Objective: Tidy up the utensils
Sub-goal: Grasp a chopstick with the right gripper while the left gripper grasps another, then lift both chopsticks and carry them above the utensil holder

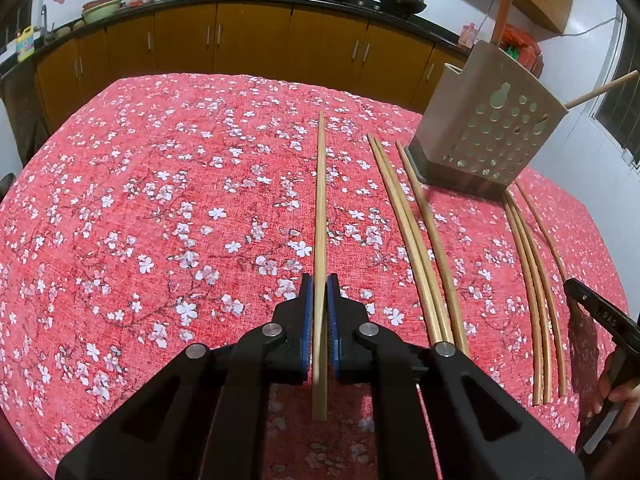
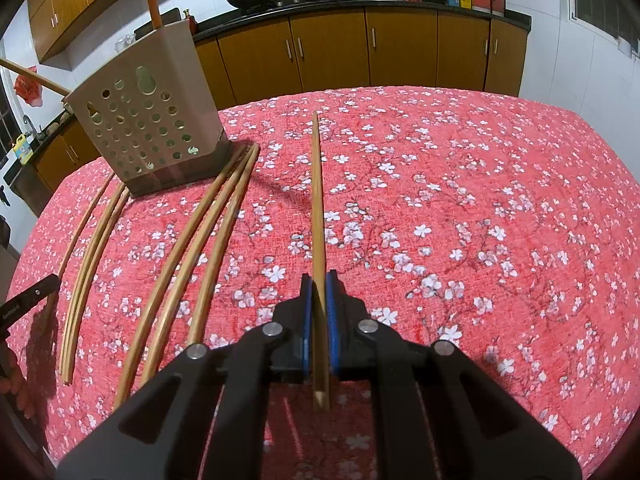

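Observation:
My left gripper (image 1: pixel 319 280) is shut on a pale bamboo chopstick (image 1: pixel 321 208) that points forward over the table. My right gripper (image 2: pixel 319 278) is shut on a darker wooden chopstick (image 2: pixel 317 200), also pointing forward. A beige perforated utensil holder (image 1: pixel 492 136) stands on a dark base at the right of the left wrist view and shows at the left of the right wrist view (image 2: pixel 148 120). Two long utensil handles stick out of it. Several loose chopsticks (image 1: pixel 416 236) lie on the cloth beside the holder, also seen in the right wrist view (image 2: pixel 200 248).
The table has a red floral cloth (image 1: pixel 160 200). More loose chopsticks (image 1: pixel 536 288) lie near the holder's other side. The other gripper's edge and a hand (image 1: pixel 616 352) show at the right. Brown kitchen cabinets (image 2: pixel 400 48) with woks on the counter stand beyond the table.

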A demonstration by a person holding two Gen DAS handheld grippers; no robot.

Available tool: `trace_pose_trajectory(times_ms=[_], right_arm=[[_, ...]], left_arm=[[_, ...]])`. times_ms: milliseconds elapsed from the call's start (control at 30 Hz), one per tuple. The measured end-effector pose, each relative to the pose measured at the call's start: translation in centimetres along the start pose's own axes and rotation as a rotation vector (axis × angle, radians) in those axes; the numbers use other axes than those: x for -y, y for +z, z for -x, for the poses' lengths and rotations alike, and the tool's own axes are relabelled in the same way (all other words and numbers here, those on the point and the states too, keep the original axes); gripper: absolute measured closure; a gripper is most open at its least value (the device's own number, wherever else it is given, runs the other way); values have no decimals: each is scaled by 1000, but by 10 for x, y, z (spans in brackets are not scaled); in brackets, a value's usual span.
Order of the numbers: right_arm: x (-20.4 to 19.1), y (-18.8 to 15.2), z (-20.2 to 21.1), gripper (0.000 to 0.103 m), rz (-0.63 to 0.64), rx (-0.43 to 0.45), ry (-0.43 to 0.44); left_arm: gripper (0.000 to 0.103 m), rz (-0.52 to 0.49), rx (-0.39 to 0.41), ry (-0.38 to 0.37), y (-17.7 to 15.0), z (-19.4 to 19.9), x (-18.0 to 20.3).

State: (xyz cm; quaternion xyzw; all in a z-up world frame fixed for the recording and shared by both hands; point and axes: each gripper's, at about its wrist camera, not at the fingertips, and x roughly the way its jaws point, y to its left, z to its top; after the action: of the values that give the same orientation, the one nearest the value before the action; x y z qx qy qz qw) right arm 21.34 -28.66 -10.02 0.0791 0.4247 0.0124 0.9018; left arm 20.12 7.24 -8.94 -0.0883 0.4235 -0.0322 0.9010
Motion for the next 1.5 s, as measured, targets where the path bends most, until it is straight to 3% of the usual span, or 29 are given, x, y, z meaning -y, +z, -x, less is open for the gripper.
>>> trace_pose_trajectory(times_ms=[433, 567, 967, 1200, 1500], right_arm=[[0, -8, 9, 95, 3, 0, -3], [0, -7, 22, 95, 13, 38, -1], [4, 36, 109, 95, 13, 301, 20], [-5, 60, 144, 95, 39, 400, 52], [-27, 97, 202, 95, 68, 490, 214]], left_arm=[[95, -7, -2, 11, -5, 6, 3], [95, -19, -1, 14, -4, 10, 5], [95, -59, 228, -7, 38, 84, 16], [96, -67, 320, -48, 65, 114, 25], [96, -137, 401, -119, 90, 160, 48]])
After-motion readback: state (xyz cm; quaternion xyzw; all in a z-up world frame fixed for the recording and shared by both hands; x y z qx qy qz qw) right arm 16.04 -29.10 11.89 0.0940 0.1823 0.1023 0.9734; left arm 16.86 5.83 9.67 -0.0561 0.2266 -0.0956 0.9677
